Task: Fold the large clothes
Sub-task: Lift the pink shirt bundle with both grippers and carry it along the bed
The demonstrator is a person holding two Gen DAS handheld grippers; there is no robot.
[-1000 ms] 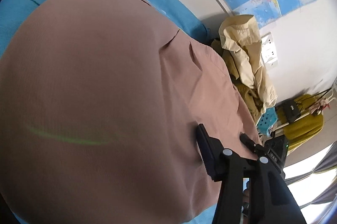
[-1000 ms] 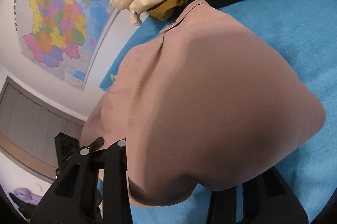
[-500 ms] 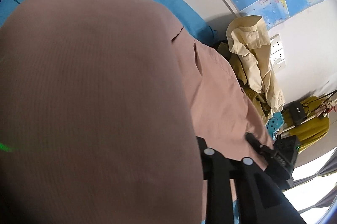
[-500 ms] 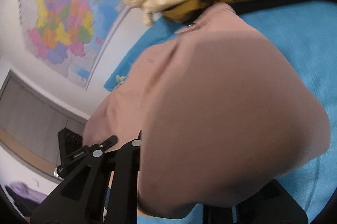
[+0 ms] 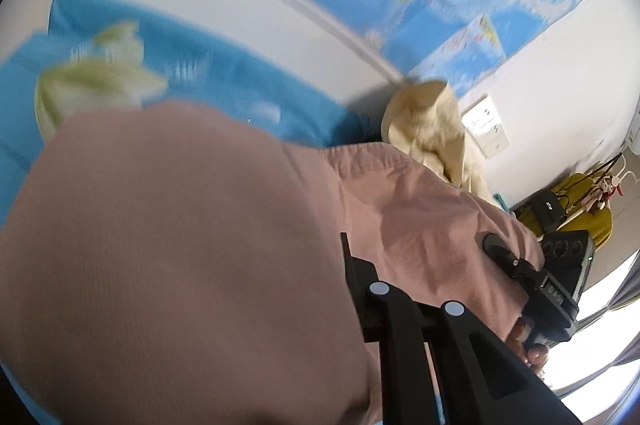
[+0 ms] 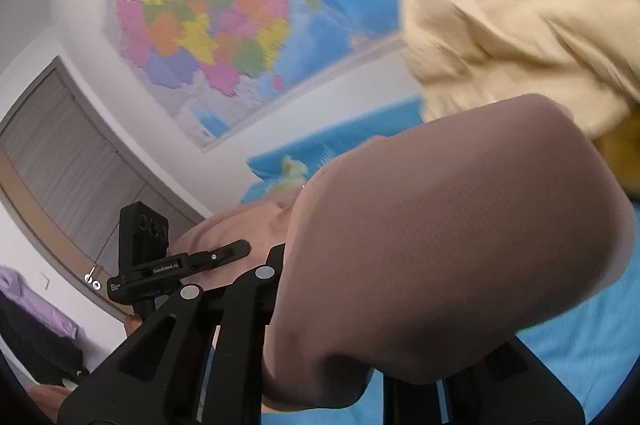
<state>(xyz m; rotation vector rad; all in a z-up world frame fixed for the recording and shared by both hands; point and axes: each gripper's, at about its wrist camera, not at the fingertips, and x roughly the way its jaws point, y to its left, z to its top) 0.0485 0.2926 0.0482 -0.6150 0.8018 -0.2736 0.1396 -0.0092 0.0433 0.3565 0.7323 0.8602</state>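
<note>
A large dusty-pink garment (image 5: pixel 168 249) fills the lower half of both views and hangs lifted over the blue bed. It drapes over my left gripper (image 5: pixel 280 365), which is shut on it; only one black finger (image 5: pixel 356 289) shows. In the right wrist view the same pink garment (image 6: pixel 440 245) bulges over my right gripper (image 6: pixel 332 377), which is shut on its edge, fingertips hidden by cloth. The other gripper (image 6: pixel 180 265) shows at the left there, and the right one shows at the right edge of the left wrist view (image 5: pixel 552 277).
The blue bedsheet (image 5: pixel 224 81) with a pale flower print lies behind the garment. A heap of cream clothes (image 5: pixel 432 129) and mustard clothes (image 6: pixel 620 161) sits against the wall. A coloured wall map (image 6: pixel 224 25) hangs above. A yellow chair (image 5: pixel 580 209) stands far right.
Both grippers have lifted and tilted upward with the pink garment; more wall and map show now. The cloth has risen off the bed, and the views are motion-blurred.
</note>
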